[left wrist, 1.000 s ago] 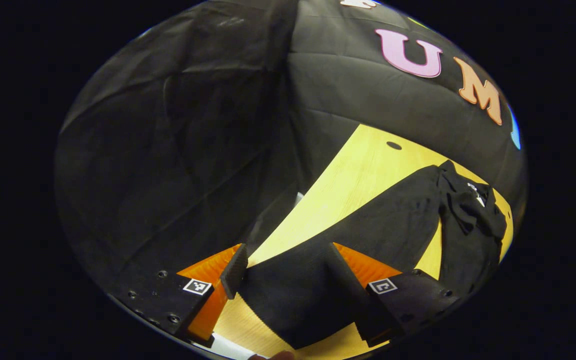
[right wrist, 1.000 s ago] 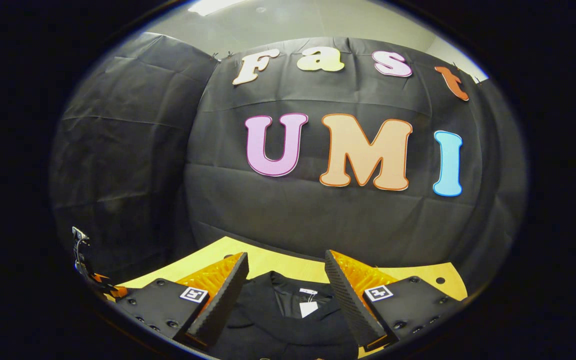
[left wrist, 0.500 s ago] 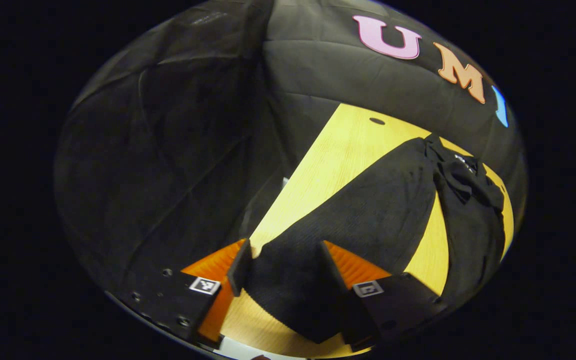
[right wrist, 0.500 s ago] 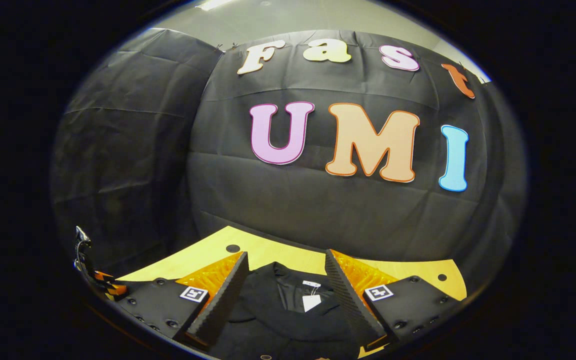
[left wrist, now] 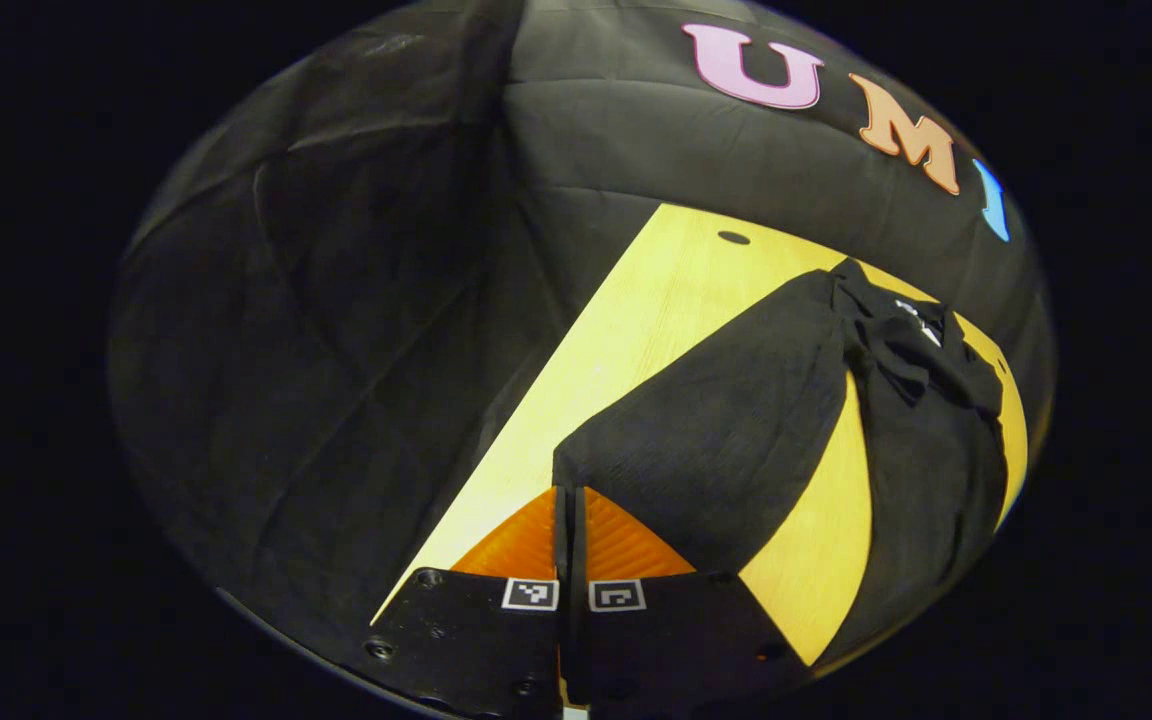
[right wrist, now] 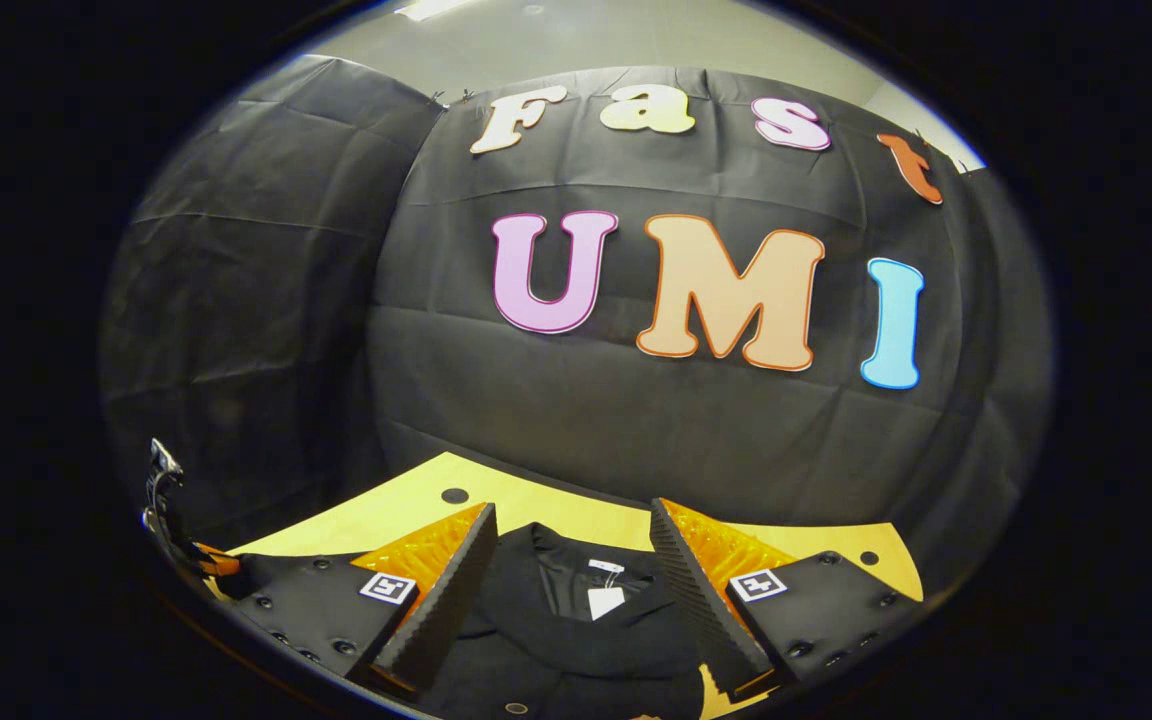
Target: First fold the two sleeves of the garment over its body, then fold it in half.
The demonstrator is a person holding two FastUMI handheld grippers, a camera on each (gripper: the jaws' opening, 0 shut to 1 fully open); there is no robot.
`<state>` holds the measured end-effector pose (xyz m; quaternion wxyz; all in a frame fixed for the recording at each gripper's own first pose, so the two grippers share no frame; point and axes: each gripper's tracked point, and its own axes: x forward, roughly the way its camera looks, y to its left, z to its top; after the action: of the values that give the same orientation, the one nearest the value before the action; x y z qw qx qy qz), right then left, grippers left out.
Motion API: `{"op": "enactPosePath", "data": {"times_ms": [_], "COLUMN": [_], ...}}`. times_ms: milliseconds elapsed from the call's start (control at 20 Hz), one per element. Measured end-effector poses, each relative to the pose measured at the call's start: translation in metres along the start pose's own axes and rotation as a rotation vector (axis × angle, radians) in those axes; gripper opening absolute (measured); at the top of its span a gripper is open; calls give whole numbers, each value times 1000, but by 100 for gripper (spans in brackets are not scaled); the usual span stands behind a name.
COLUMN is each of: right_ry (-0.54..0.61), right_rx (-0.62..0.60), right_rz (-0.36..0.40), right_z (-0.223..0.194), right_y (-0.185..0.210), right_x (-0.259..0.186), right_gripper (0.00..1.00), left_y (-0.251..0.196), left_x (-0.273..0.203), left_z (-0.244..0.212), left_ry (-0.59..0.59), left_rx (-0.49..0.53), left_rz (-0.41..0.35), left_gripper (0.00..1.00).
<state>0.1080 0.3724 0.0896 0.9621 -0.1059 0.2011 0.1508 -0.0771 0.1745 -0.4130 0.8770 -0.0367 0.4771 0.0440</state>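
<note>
Your left gripper point(left wrist: 568, 500) sits low at the bottom centre of the left gripper view with its fingers pinched together on the cuff end of the sleeve point(left wrist: 726, 440), which is lifted and stretches toward the upper right to the rest of the black garment point(left wrist: 921, 400) on the yellow table point(left wrist: 656, 300). Your right gripper point(right wrist: 568, 560) hangs over the collar at the bottom of the right gripper view, fingers spread wide and holding nothing. Farther in there's a small white tag point(right wrist: 604, 600) inside the neck, too tiny to read.

A yellow wooden table point(left wrist: 656, 300) with a small round hole point(left wrist: 733, 238) near its edge.
</note>
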Motion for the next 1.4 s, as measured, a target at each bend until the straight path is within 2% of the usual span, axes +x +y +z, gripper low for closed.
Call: {"op": "enactPosePath", "data": {"times_ms": [100, 200, 250, 300, 500, 650, 850, 1050, 1400], "right_ry": [0, -5, -15, -24, -46, -57, -52, -44, -33], "right_rx": [8, 23, 29, 33, 63, 93, 134, 184, 233], "right_rz": [-8, -12, -16, -24, -56, -99, -157, -218, -320], "right_z": [-2, -3, -1, -1, -6, -13, -29, -48, -76], "right_y": [-11, -24, -30, -38, -74, -106, -149, -191, -253], "right_x": [-7, -14, -20, -25, -46, -63, -87, -112, -153], "right_gripper": [98, 100, 96, 100, 98, 98, 98, 98, 97], "left_y": [-23, -51, -66, -80, -138, -179, -238, -306, -419], "left_x": [-10, -20, -27, -30, -44, -51, -57, -61, -56], "left_z": [29, 63, 77, 87, 128, 168, 205, 220, 205], "left_ry": [-48, -110, -134, -151, -213, -284, -344, -357, -313], "left_rx": [25, 51, 58, 68, 91, 87, 154, 217, 337], "left_rz": [-46, -97, -117, -145, -239, -305, -384, -479, -619], "left_gripper": [0, 0, 0, 0, 0, 0, 0, 0, 0]}}
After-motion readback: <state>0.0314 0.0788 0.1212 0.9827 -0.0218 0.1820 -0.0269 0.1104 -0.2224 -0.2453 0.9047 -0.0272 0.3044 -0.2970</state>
